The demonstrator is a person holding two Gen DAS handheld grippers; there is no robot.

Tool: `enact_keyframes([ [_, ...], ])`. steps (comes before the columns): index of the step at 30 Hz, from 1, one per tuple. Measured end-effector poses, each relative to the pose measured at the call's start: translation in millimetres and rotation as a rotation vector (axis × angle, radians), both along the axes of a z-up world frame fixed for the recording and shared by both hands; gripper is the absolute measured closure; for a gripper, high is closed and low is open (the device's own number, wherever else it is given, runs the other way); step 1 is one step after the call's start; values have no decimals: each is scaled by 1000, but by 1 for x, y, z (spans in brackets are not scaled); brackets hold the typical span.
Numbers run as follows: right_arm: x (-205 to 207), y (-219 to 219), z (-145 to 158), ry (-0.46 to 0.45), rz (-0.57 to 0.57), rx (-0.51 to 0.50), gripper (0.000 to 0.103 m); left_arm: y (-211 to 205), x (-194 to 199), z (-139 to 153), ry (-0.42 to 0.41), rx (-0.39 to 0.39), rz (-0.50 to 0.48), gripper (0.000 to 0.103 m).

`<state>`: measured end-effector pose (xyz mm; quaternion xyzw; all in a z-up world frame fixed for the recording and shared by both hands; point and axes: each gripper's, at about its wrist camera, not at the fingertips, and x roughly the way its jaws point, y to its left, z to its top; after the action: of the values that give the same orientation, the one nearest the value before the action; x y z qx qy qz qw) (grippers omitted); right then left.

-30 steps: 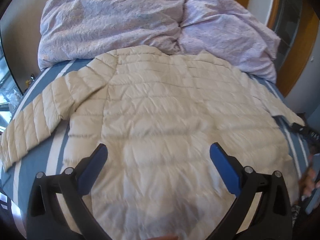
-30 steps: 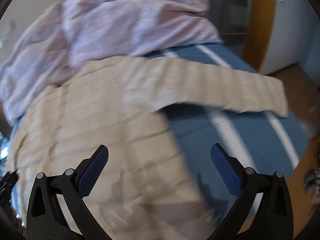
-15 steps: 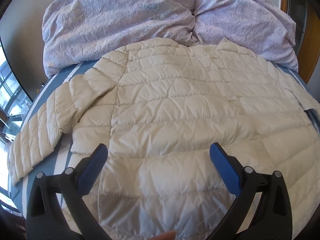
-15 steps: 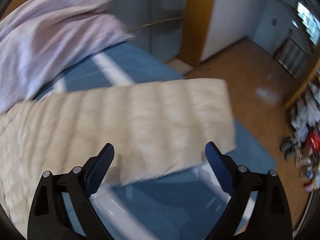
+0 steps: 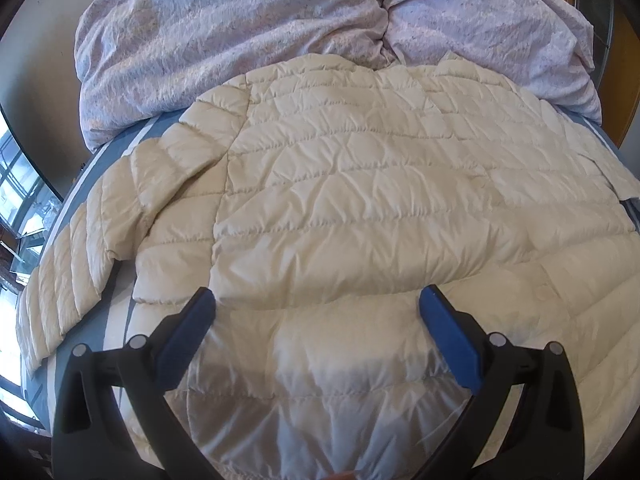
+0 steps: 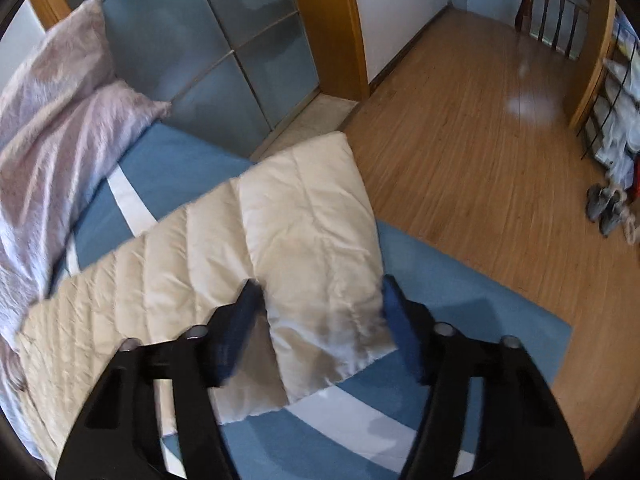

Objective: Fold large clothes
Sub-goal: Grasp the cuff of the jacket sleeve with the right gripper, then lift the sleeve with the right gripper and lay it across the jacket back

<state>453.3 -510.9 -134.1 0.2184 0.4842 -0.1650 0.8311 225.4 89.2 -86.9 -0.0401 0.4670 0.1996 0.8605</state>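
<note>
Cream jacket sleeve (image 6: 304, 216) now btwn right gripper (image 6: 320, 308) fingers, closing; left gripper (image 5: 316, 312) wide, empty.

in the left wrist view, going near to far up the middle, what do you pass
left gripper → jacket → duvet

One cream puffer jacket (image 5: 360, 208) lies spread on one bed with a blue, white-striped sheet (image 6: 460, 280), and two of its sleeves show, one out to the left (image 5: 80, 256) and one (image 6: 304, 240) by the bed's edge. One rumpled lilac duvet (image 5: 248, 28) is heaped at the head. Two grippers are in play, left (image 5: 316, 312) and right (image 6: 320, 304), two blue-padded fingers apiece. One pair of shoes (image 6: 604, 208) sits on the wooden floor.
</note>
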Motion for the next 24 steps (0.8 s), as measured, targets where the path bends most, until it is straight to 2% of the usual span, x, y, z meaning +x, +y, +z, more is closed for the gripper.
enact_keyframes([
  [1,0,2,0,-3,10,-6,60,0,0,-1,5,-1,0,2],
  [2,1,5,0,-9,26,7,77,0,0,-2,10,-2,0,2],
  [3,3,7,0,-11,37,23,86,0,1,-3,13,-3,1,2],
  [5,4,16,7,-11,58,-5,92,0,0,-4,18,-2,-1,2],
  [10,17,66,35,-55,179,-96,94,0,0,-8,41,-9,-11,2],
  [15,30,152,74,-128,358,-150,94,2,-4,-7,27,-41,-22,2],
  [20,31,255,112,-204,579,-119,94,6,-16,3,-1,-57,-28,2],
  [24,13,351,124,-212,781,-43,94,16,-32,15,-25,-34,-4,2],
])
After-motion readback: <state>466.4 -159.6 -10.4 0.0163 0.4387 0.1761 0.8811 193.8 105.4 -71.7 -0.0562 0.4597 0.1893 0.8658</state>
